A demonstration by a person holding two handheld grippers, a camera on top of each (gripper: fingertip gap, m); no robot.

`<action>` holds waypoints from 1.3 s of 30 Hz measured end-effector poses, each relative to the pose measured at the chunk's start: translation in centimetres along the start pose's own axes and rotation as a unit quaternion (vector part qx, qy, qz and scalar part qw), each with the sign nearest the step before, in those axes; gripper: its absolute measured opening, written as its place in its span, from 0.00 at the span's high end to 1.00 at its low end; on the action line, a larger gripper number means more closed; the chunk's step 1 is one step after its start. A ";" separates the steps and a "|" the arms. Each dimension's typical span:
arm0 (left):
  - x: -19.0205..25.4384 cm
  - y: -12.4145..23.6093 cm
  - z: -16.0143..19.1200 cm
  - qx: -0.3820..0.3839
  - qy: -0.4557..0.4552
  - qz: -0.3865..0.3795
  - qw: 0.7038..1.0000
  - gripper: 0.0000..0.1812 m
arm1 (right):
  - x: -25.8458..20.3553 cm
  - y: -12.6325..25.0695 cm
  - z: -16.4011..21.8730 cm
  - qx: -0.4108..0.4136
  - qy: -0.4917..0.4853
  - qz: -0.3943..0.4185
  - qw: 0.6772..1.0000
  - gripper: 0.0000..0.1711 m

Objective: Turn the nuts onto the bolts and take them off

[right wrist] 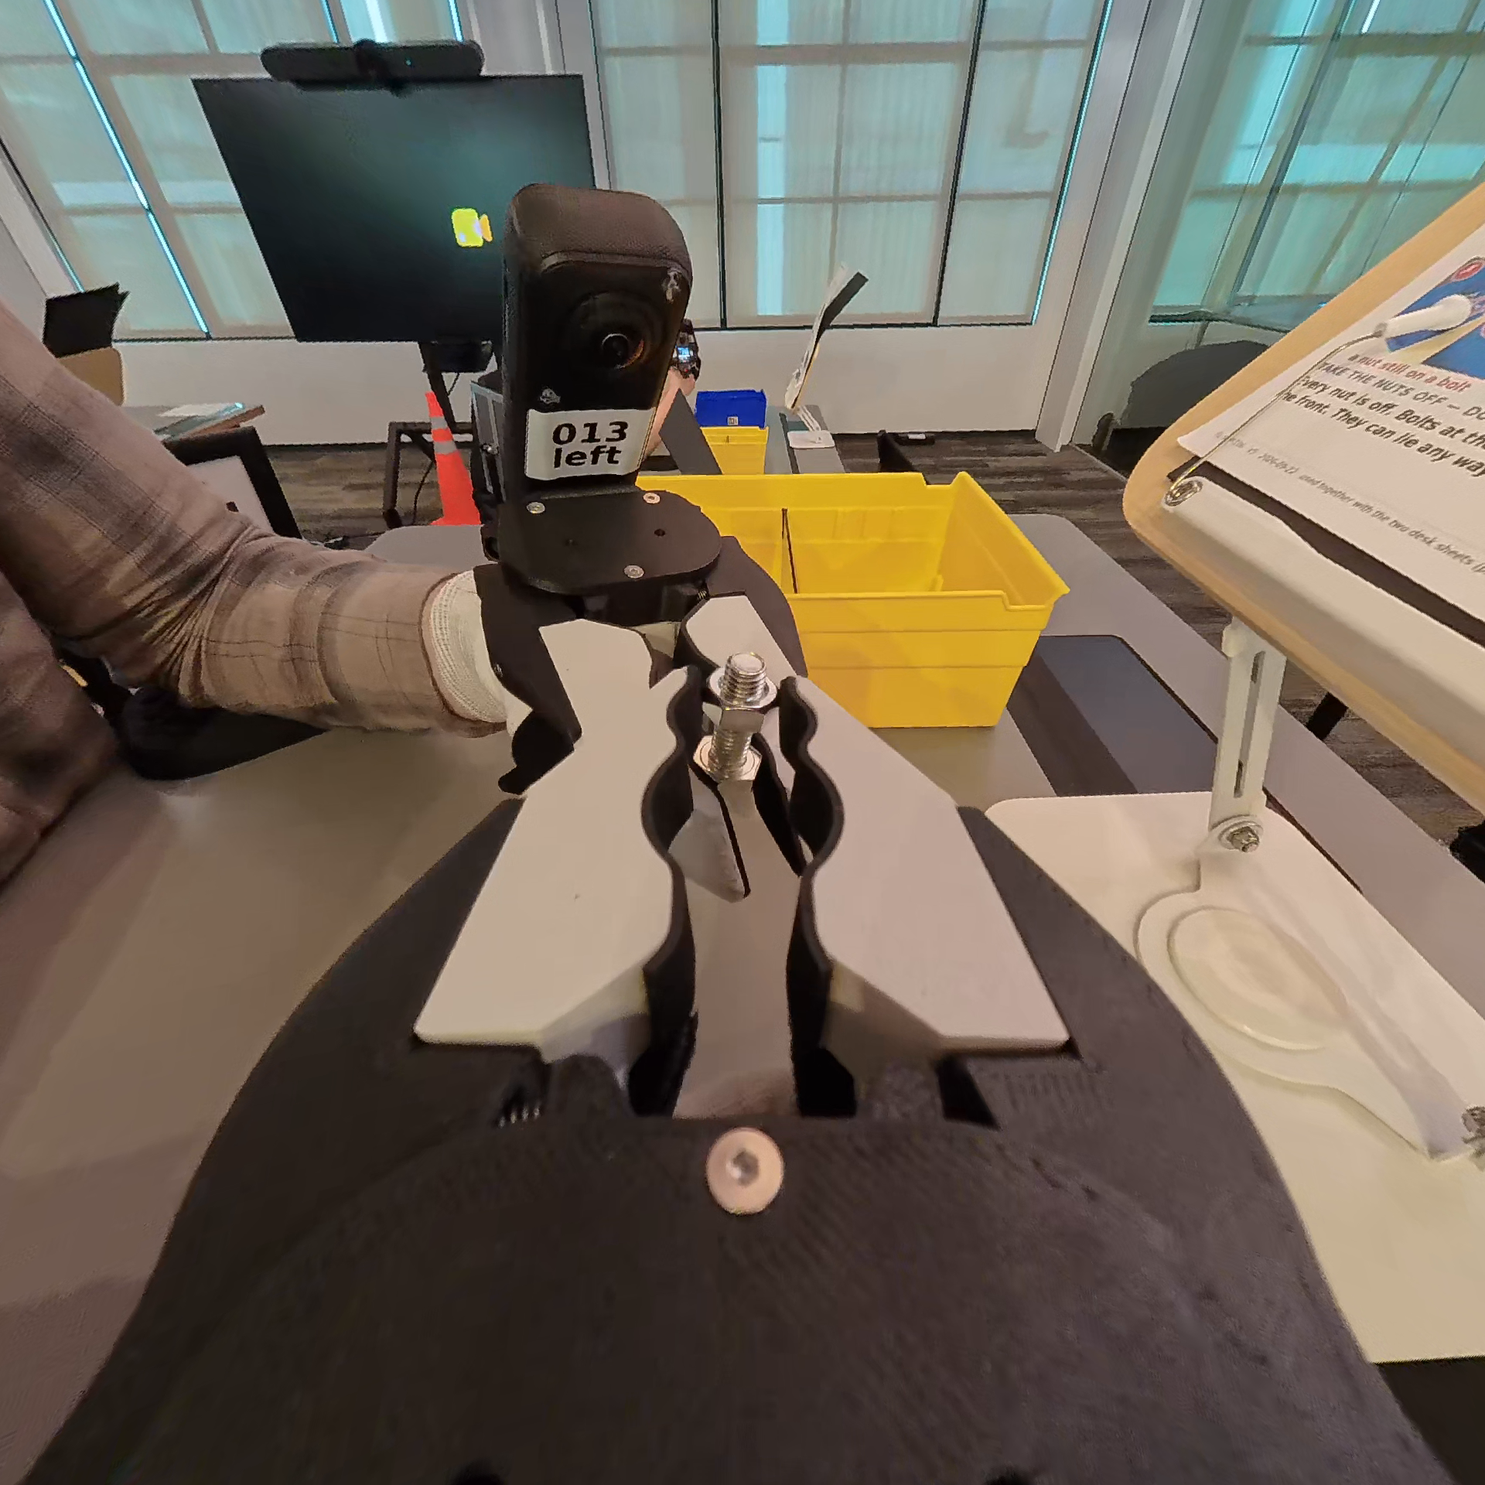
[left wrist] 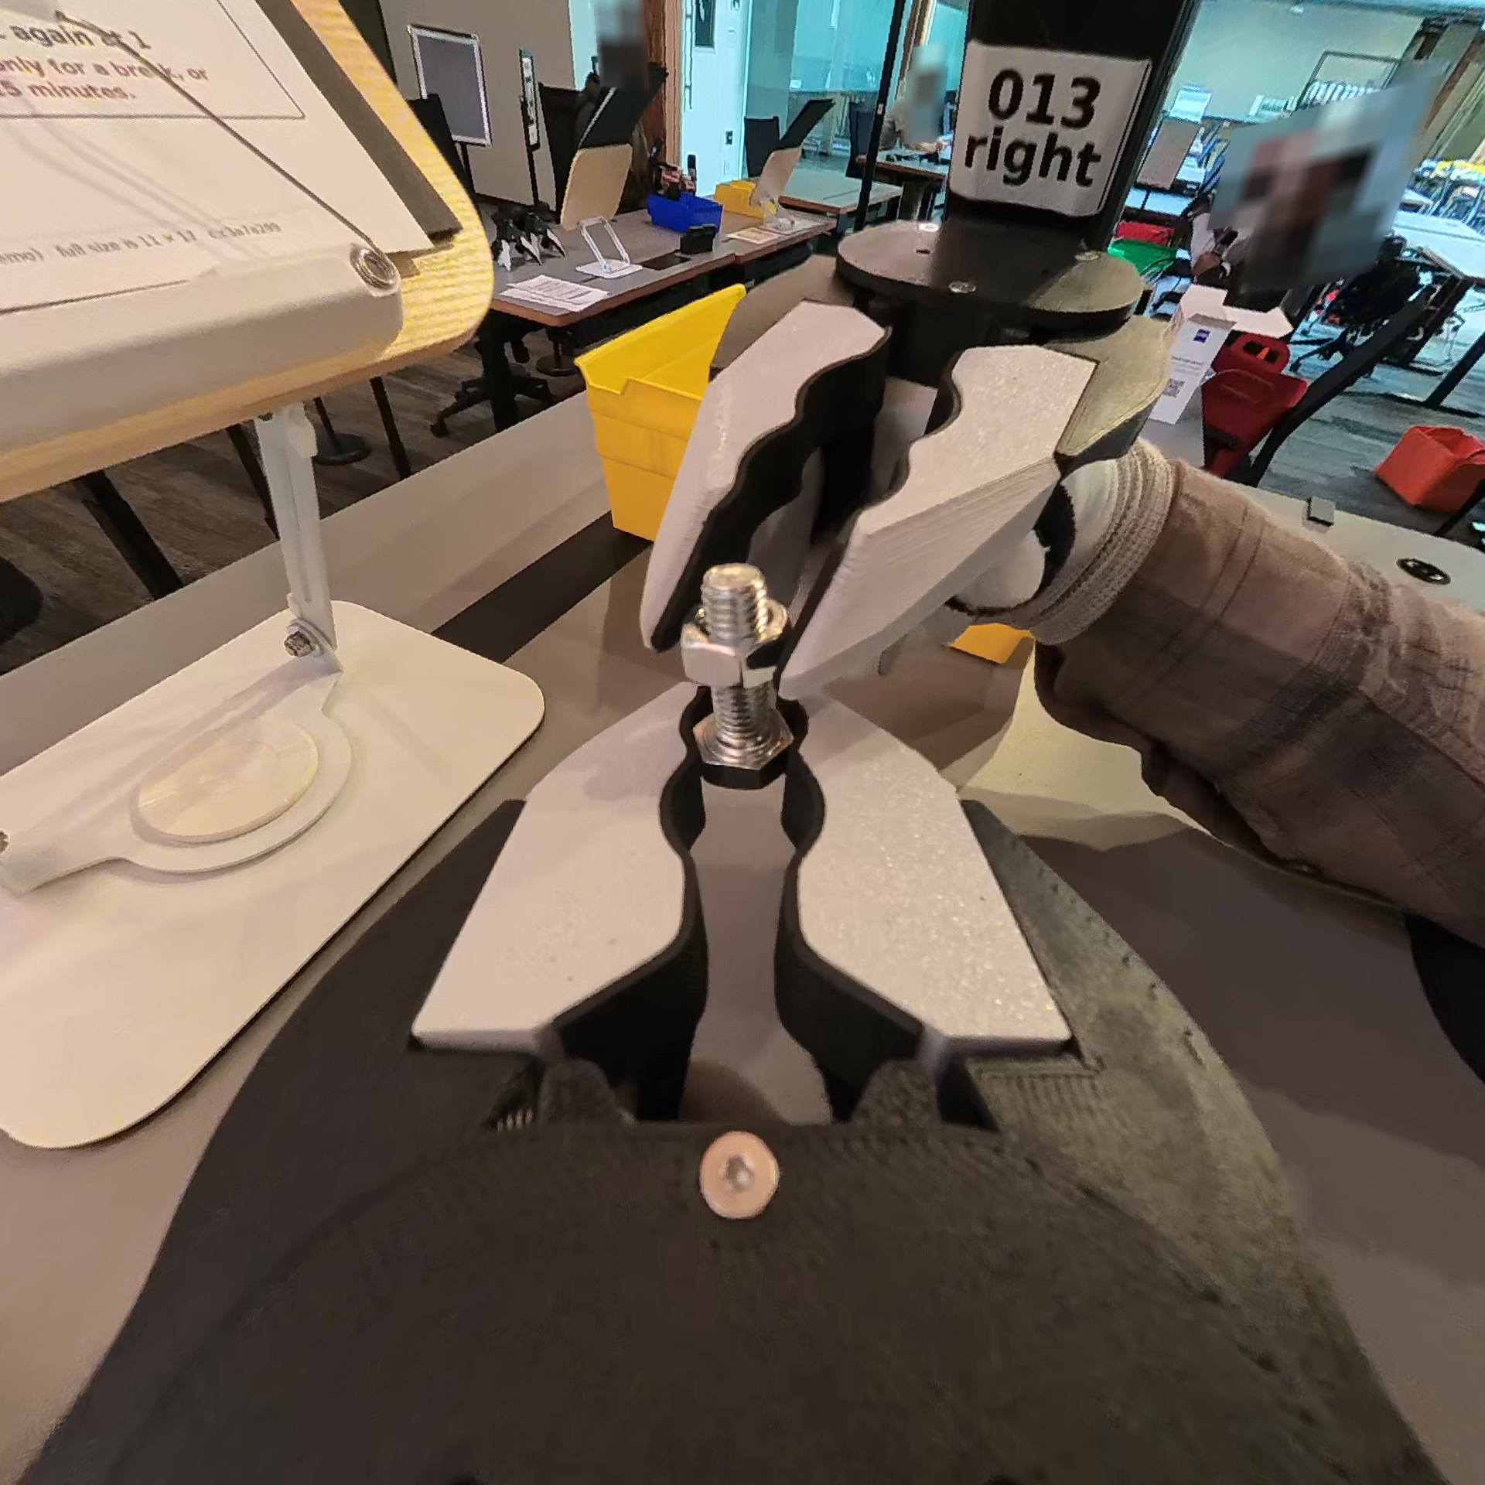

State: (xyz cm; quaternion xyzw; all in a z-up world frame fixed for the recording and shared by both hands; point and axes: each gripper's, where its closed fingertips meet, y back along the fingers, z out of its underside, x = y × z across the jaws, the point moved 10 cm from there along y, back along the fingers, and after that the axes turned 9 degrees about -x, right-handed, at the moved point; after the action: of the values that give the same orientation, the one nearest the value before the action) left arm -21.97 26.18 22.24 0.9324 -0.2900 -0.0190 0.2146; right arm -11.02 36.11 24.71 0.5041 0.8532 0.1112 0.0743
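Observation:
A silver bolt (left wrist: 730, 591) stands upright between the two grippers, threaded end up. My left gripper (left wrist: 739, 751) is shut on the bolt's hex head (left wrist: 743, 751) and holds it above the grey table. A silver nut (left wrist: 723, 655) sits partway down the thread. My right gripper (left wrist: 727, 652) comes down from behind and is shut on the nut. In the right wrist view my right gripper (right wrist: 739, 709) clamps the nut (right wrist: 739, 713), with the bolt head (right wrist: 727, 763) and the left gripper (right wrist: 727, 775) just below it.
A yellow bin (right wrist: 884, 611) stands just behind the grippers; it also shows in the left wrist view (left wrist: 643, 418). A white stand with a flat base (left wrist: 241, 763) holds a tilted clipboard with a sheet (right wrist: 1326, 482) beside them. A sleeved arm (left wrist: 1245, 683) lies along the table. Across from one pair of fingers to the other is roughly 5 centimetres.

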 end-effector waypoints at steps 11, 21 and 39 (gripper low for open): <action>-0.1 0.7 -0.4 0.019 -0.022 -0.032 0.999 0.99 | 0.5 2.5 -1.0 0.008 0.004 0.072 0.997 0.90; 0.2 0.5 -0.4 0.006 -0.046 -0.044 0.998 1.00 | 0.1 18.1 -1.4 -0.145 -0.039 0.440 0.885 0.90; 0.5 -0.3 0.3 -0.019 -0.051 -0.033 0.998 1.00 | 2.8 25.5 13.8 -0.447 -0.319 0.541 0.637 0.90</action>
State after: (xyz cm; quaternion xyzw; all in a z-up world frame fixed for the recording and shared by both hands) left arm -21.46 26.07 21.91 0.9352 -0.2690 -0.0792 0.2162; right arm 12.47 52.13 18.11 0.7850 0.1969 0.3315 0.4848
